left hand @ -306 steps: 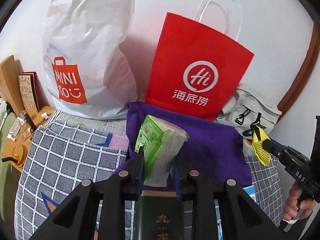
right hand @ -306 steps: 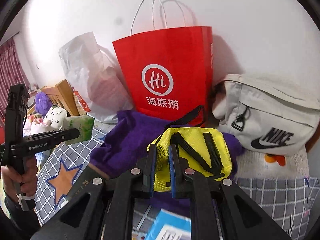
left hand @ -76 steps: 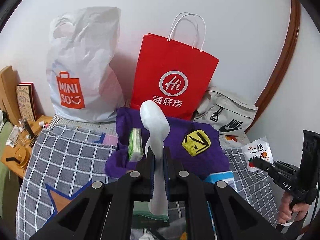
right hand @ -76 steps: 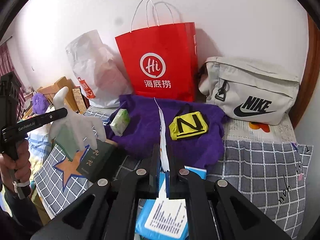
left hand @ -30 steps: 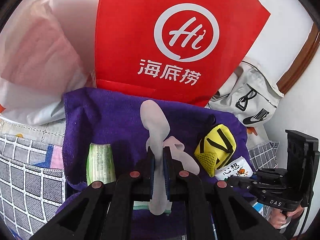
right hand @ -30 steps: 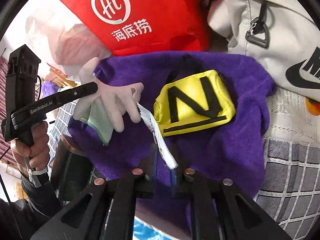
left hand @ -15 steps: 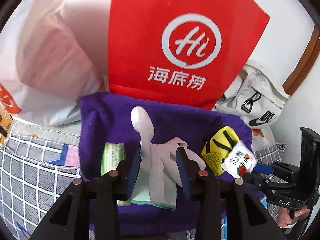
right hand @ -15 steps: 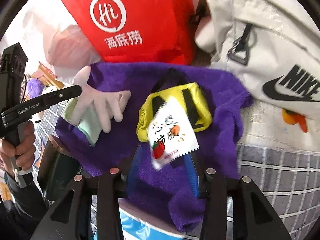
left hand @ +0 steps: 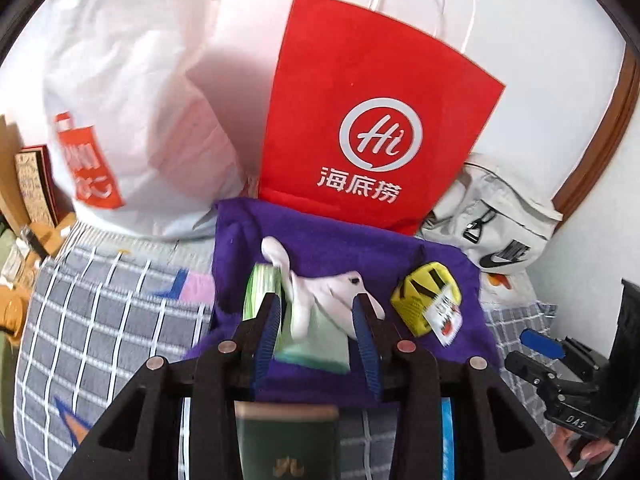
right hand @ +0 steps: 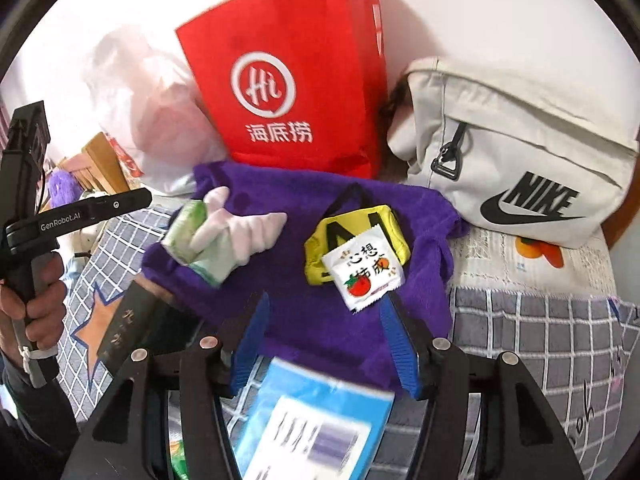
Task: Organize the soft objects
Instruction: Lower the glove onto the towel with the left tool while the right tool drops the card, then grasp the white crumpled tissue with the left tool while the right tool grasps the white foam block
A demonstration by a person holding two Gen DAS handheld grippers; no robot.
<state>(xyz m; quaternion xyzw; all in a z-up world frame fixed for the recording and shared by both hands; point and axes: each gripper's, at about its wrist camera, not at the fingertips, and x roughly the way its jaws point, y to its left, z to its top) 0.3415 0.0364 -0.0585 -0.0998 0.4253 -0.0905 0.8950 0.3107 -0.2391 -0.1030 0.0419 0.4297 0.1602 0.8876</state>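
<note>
Sachet (right hand: pixel 367 272) on yellow pouch (right hand: pixel 360 240), seemingly

Red paper bag (left hand: pixel 372 120): upright against the white wall, white handles, white circular logo with characters below.
White plastic bag (left hand: pixel 132 112): just left of the red bag, orange shopping-bag print, leaning on the wall.
Grey sling bag (right hand: pixel 516 152): right of the red bag, black Nike logo, black zip pull.
Bed cover (left hand: pixel 100 304): grey with white grid lines, star motif at lower left.
Dark green box (left hand: pixel 286 440): gold characters, near edge of frame.
Blue booklet (right hand: pixel 312 424): blurred, lying on the bed cover.
Wooden furniture (right hand: pixel 100 164): far left, partly hidden.
</note>
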